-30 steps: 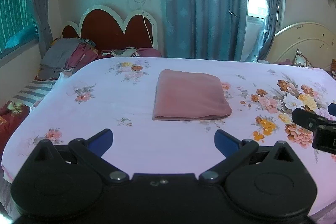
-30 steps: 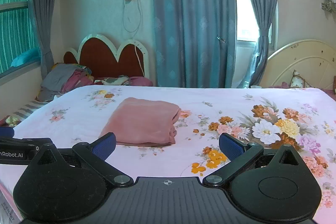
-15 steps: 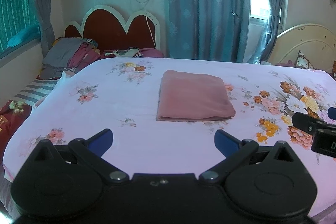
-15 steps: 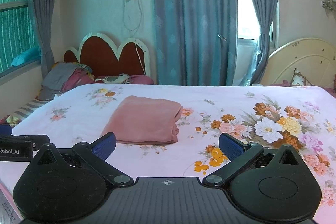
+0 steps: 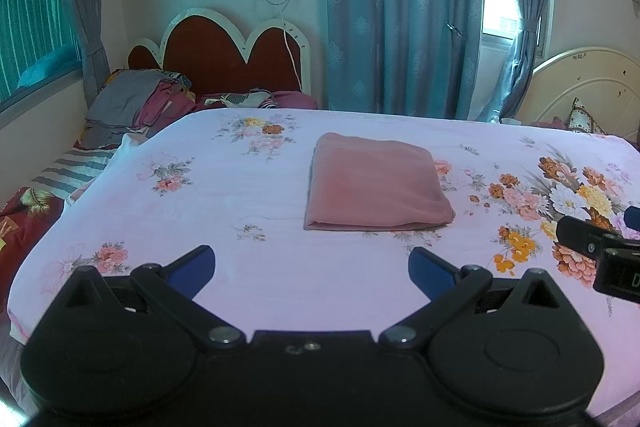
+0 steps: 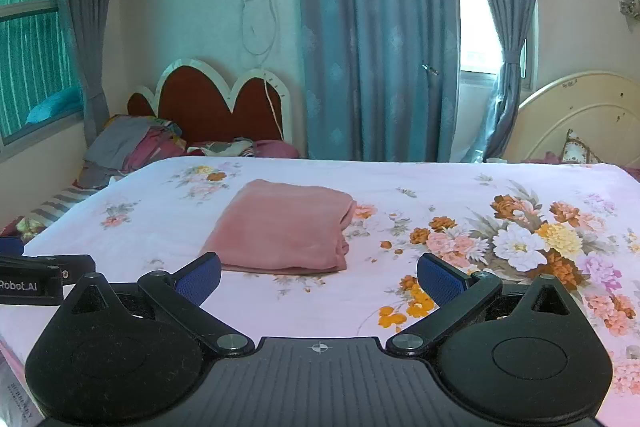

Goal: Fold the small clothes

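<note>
One garment: pink folded cloth, lying flat on the floral bedsheet, ahead of both grippers and touched by neither.
Left gripper: jaws spread wide, nothing between them; the cloth sits ahead, slightly right of its centre line.
Right gripper: jaws spread wide, empty; the cloth sits ahead and to its left, its near edge just beyond the left fingertip.
Handling: likely light, soft and limp; it would sag and the layers could slip apart if lifted by one corner alone.
Surface: looks like fleece or knit, probably grippy enough for the blue pads.
Where to hold: the near edge, pinching all the layers together, one gripper toward each near corner; the stacked open edges show on the side toward the right gripper.
Long axis: runs roughly away from the grippers, toward the curtains; the rectangle is only slightly longer than wide.
Facing: closed fold seems to lie on the side away from the right gripper, though this is hard to confirm.
Progress: cloth appears already folded into a neat stack.
</note>
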Demonstrator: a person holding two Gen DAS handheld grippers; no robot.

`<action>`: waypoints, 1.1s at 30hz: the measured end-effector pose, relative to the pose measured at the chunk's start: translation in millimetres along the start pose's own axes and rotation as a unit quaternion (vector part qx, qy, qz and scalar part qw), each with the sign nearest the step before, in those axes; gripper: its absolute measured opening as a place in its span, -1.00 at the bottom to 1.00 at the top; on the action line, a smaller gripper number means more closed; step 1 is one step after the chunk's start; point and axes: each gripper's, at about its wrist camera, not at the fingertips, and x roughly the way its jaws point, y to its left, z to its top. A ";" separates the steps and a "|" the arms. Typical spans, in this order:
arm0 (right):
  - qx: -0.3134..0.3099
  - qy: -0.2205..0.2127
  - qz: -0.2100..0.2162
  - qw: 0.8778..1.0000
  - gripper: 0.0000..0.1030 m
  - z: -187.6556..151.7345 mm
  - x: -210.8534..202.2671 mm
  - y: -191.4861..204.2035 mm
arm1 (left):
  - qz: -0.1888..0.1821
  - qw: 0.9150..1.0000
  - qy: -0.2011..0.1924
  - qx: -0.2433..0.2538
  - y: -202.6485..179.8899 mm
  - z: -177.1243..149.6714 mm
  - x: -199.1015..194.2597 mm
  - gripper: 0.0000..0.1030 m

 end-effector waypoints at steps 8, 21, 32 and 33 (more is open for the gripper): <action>0.002 0.002 -0.001 1.000 1.00 0.0 1.9 -0.6 | -0.004 1.000 0.002 0.003 -1.9 -0.2 1.3 0.99; 0.000 0.010 0.005 1.000 1.00 -0.5 12.6 -3.8 | -0.013 1.000 0.014 -0.002 0.9 4.2 12.6 0.99; 0.009 0.036 -0.012 0.999 1.00 -4.6 41.9 -18.4 | -0.030 0.999 -0.003 0.014 -6.6 13.3 47.1 0.99; 0.012 0.039 -0.015 0.999 1.00 -5.4 45.5 -21.1 | -0.024 1.000 -0.005 0.016 -6.9 15.4 52.7 0.99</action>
